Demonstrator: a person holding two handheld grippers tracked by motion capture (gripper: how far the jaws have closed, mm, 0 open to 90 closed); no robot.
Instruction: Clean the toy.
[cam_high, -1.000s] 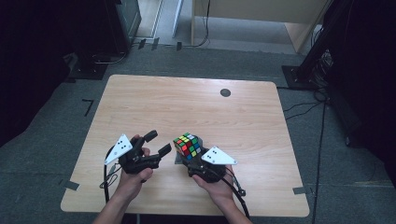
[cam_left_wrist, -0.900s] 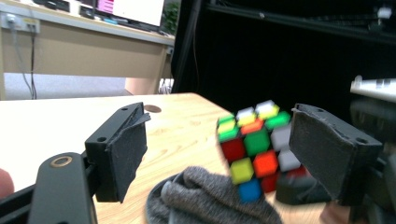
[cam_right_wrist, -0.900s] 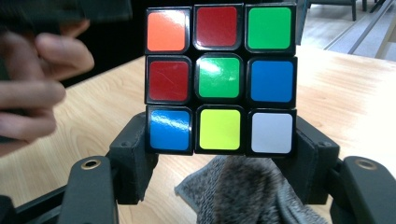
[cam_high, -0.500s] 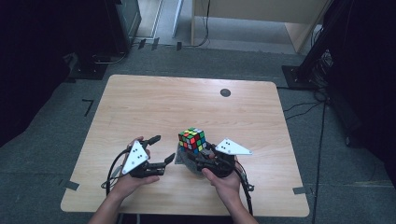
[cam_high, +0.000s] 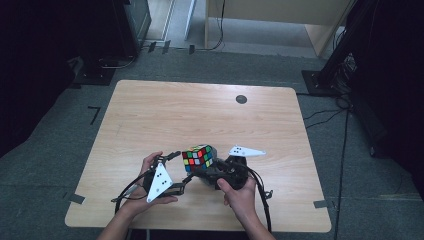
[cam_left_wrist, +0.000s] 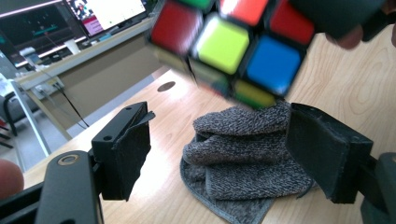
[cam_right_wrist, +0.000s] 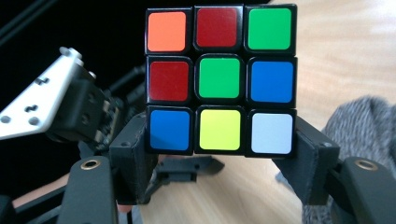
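Resting on pale wooden table (cam_high: 165, 115), grey cloth (cam_left_wrist: 247, 149), dark carpeted floor (cam_high: 65, 120)

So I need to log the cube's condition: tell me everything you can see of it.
The puzzle cube is a three-by-three twisty cube with a black plastic-looking body and glossy coloured tiles, scrambled: the face toward the right claw's camera has orange, red, green, blue, yellow and white. It is held off the wooden table, upright, its bottom layer clamped between the right claw's pads. A grey cloth lies beneath it.
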